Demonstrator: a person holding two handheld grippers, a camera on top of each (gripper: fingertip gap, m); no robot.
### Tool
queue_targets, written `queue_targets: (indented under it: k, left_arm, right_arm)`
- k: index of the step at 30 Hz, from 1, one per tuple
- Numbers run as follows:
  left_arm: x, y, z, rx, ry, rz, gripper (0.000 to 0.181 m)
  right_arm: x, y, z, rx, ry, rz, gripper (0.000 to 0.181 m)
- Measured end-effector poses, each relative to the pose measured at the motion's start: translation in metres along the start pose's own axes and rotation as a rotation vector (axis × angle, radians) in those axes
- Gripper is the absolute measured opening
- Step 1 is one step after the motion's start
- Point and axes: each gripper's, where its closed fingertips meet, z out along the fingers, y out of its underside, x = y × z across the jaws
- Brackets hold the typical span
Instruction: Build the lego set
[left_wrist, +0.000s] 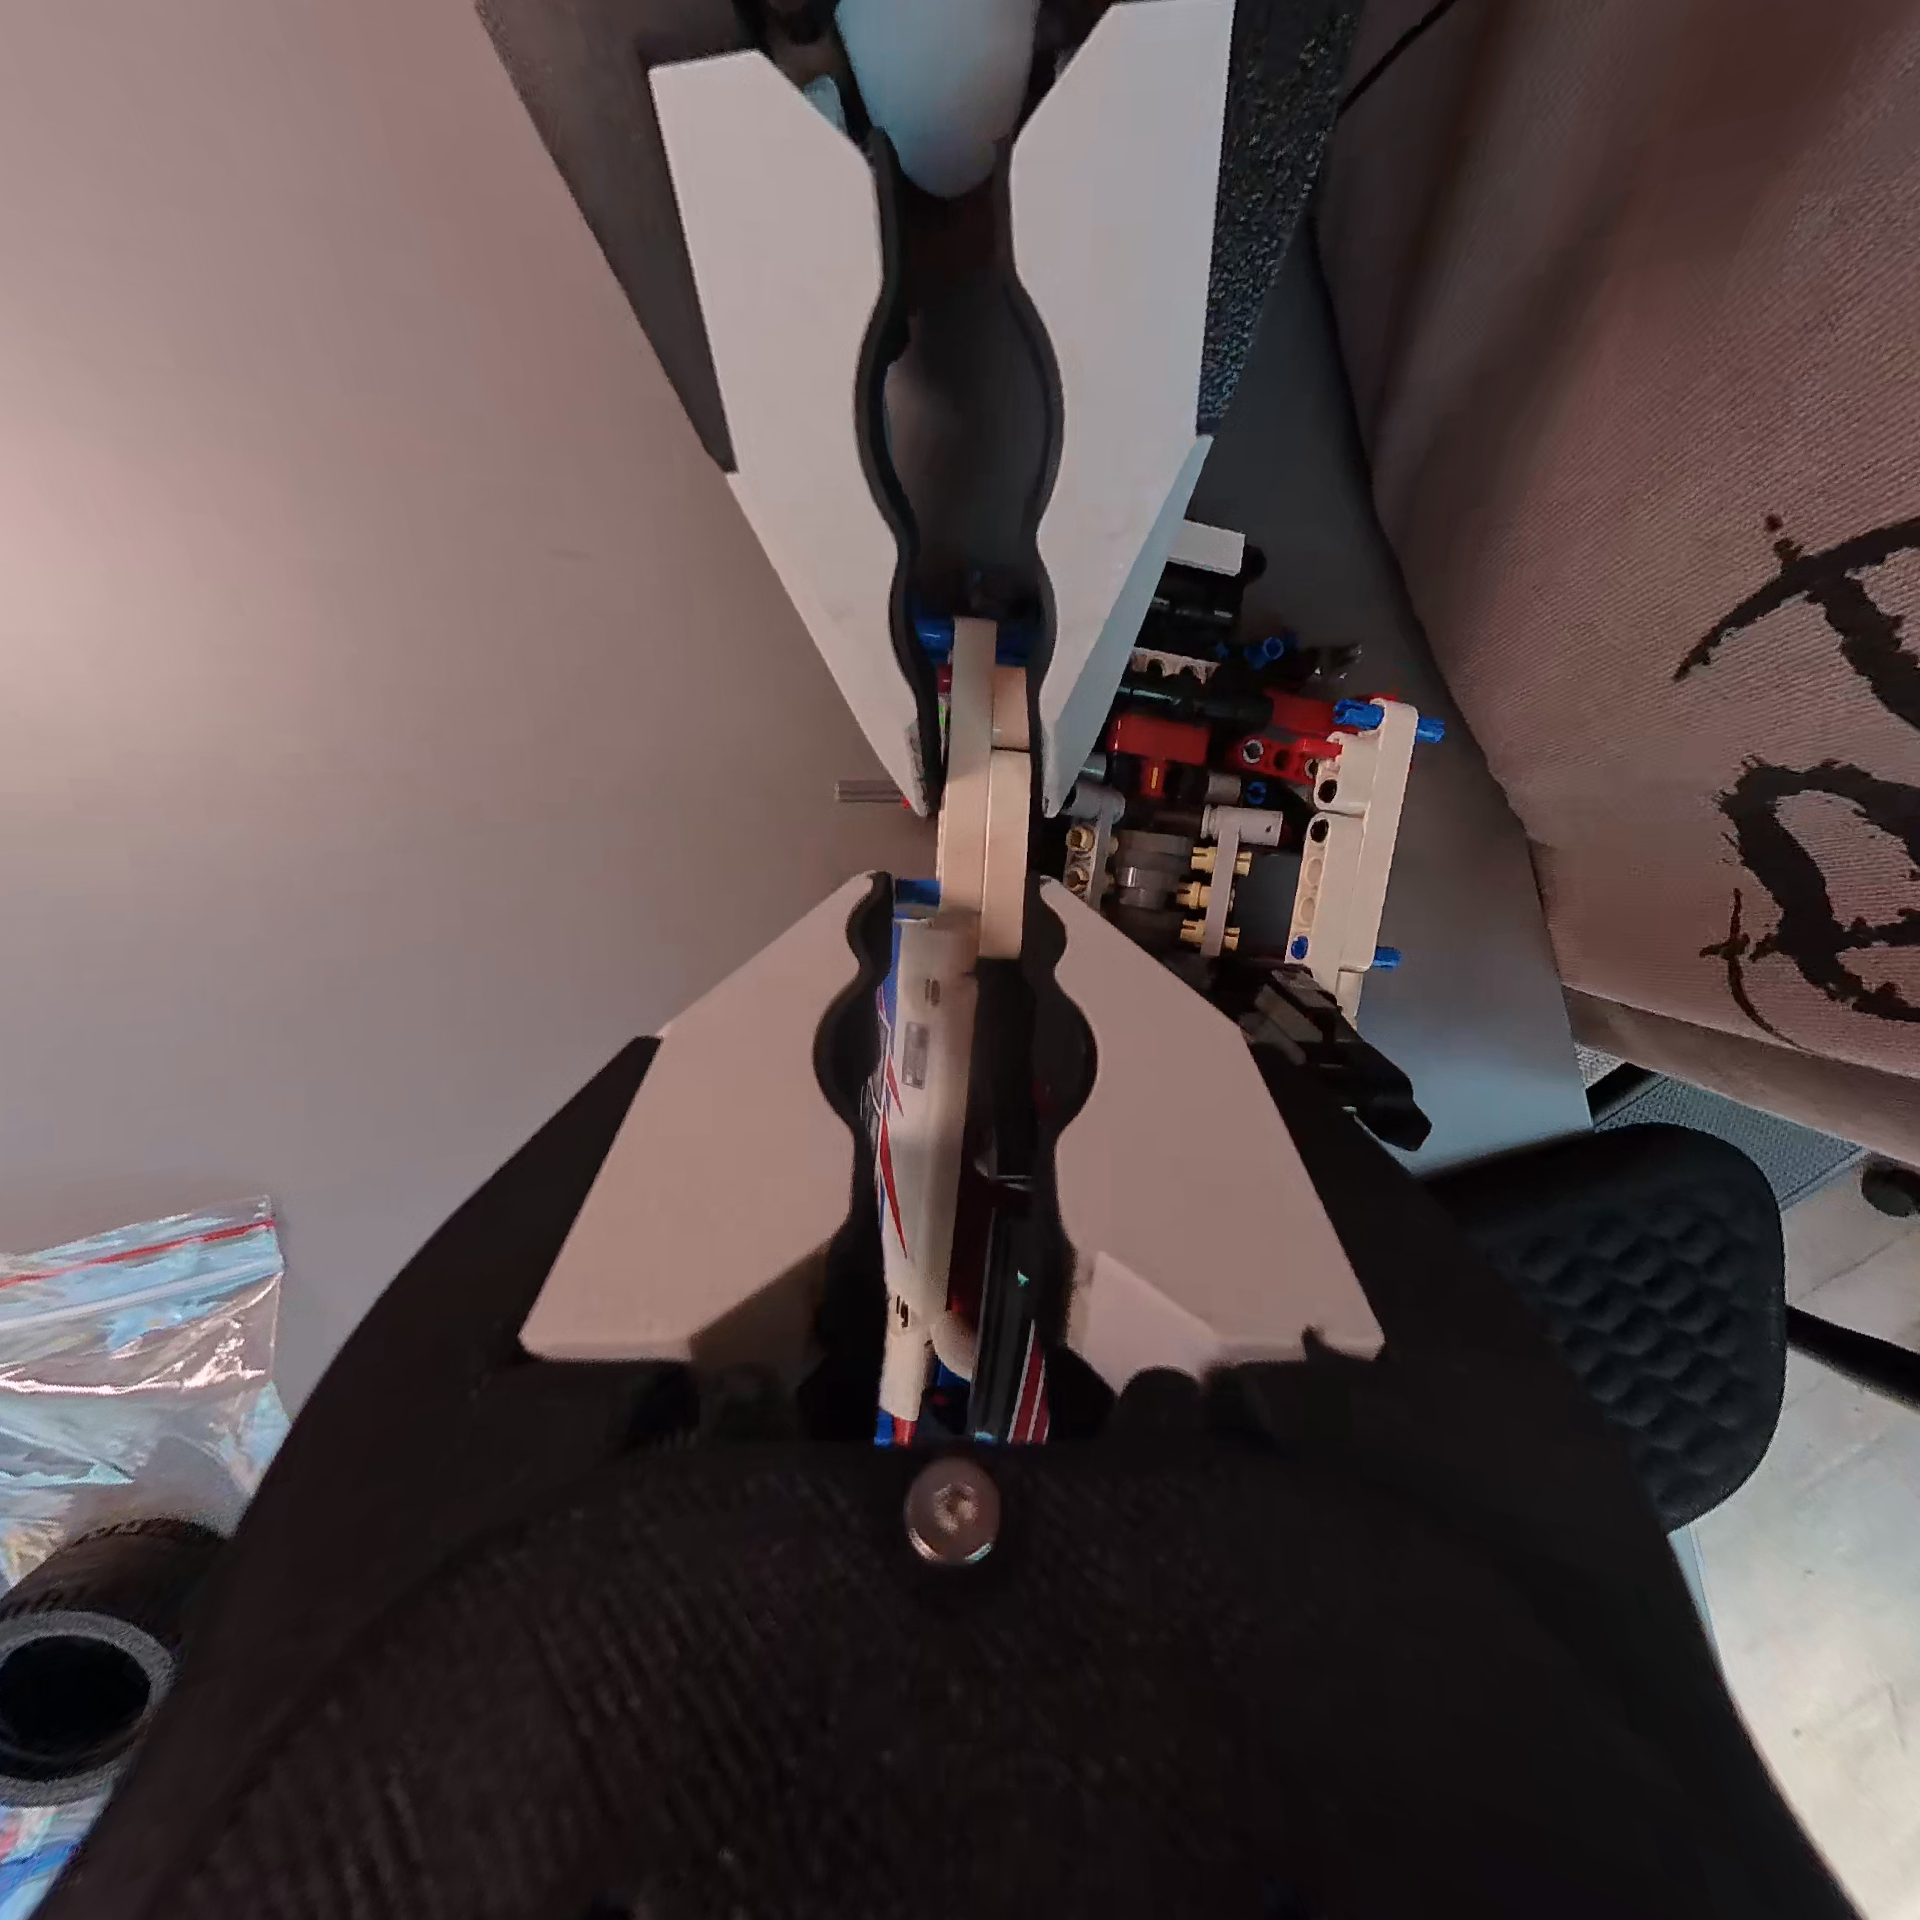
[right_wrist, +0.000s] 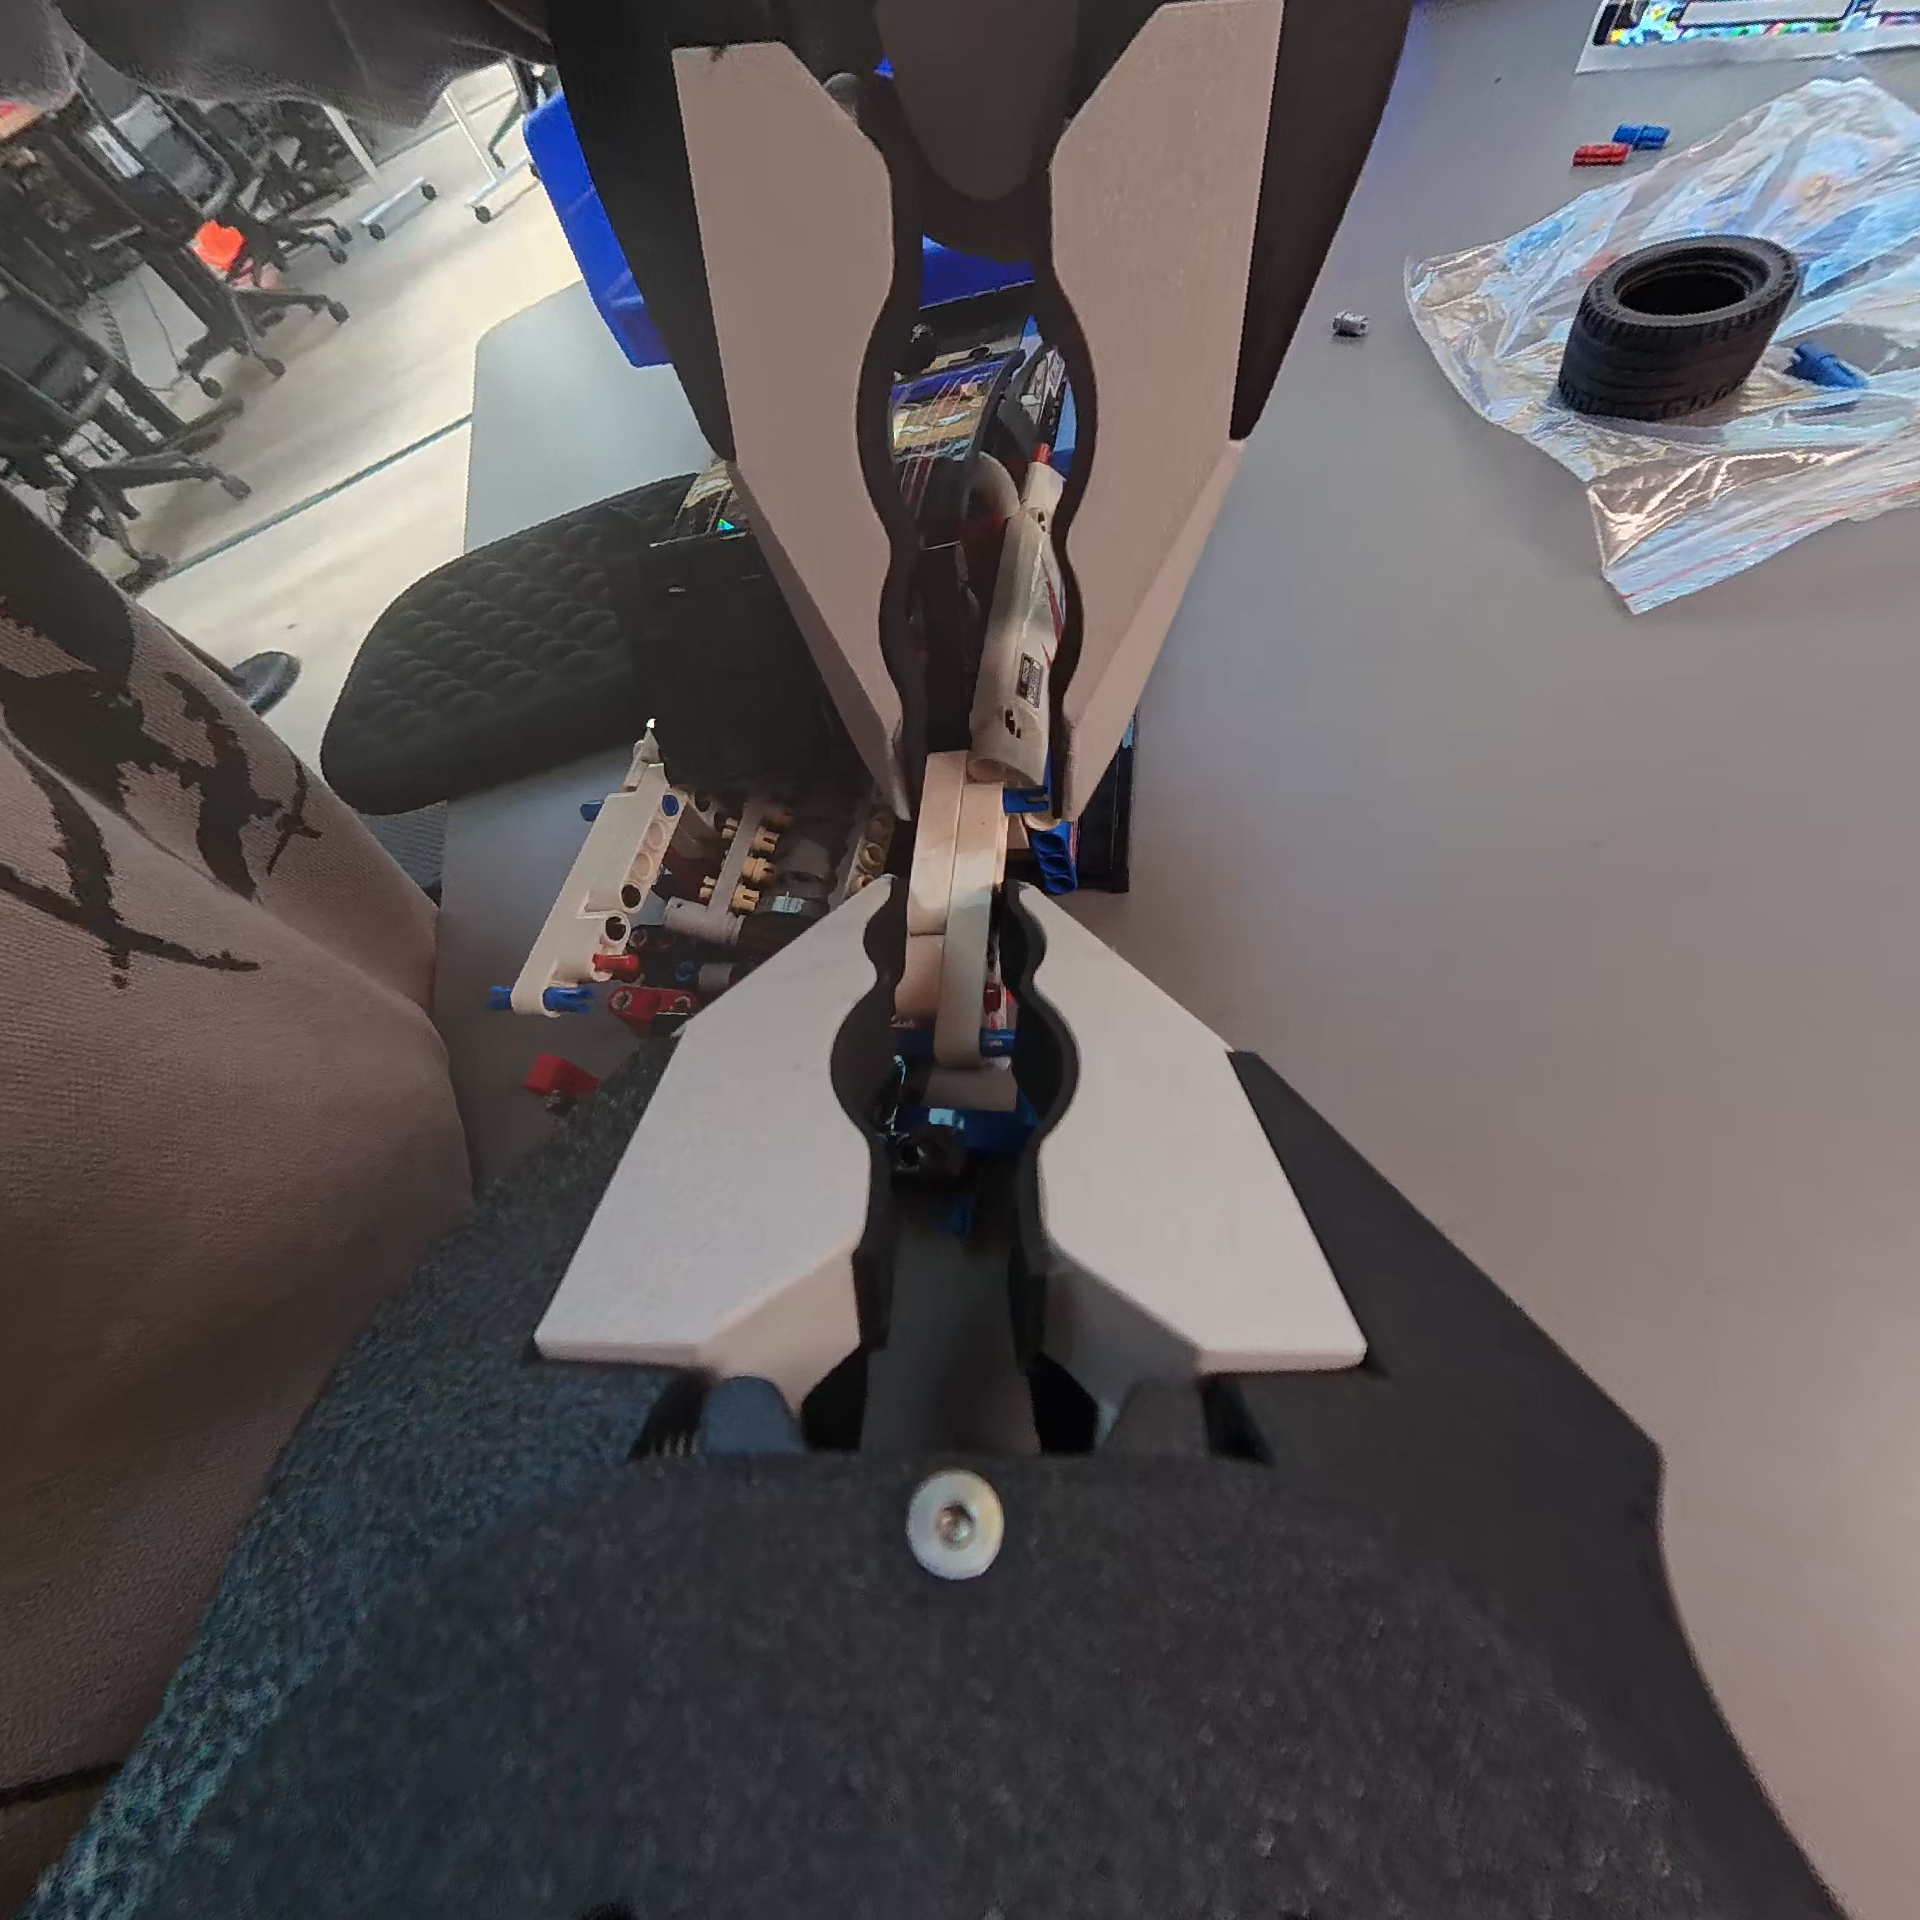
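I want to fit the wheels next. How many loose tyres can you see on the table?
1 for sure: a black tyre on the plastic bag, right of the grippers. The left wrist view shows it at its lower-left edge. Others may be hidden.

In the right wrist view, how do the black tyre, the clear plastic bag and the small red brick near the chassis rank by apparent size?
1. clear plastic bag
2. black tyre, lying on the bag
3. small red brick; it is nearer the camera yet looks smallest.

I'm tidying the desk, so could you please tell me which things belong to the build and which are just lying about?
In use: white panel piece clamped between left gripper and right gripper; white-framed chassis.
Lying about: tyre, plastic bag, loose red piece, office chair.
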Motion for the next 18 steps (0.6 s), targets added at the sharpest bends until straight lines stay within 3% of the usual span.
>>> queue_targets:
  k: [6,9,14,18]
  left_arm:
    - [-0.008,-0.023,-0.038,0.205,-0.141,-0.082,0.036]
    - [0.001,-0.019,-0.059,0.235,-0.253,-0.088,0.041]
    - [0.029,0.008,-0.069,0.262,-0.361,-0.167,0.056]
    - [0.044,0.05,-0.053,0.164,-0.456,-0.193,0.077]
  right_arm:
    - [-0.006,0.0,-0.005,-0.014,-0.016,-0.052,0.034]
    - [-0.006,0.002,-0.009,-0.027,0.015,-0.069,0.034]
    - [-0.006,0.004,-0.009,-0.055,0.102,-0.111,0.032]
    - [-0.008,0.009,-0.009,-0.101,0.14,-0.156,0.033]
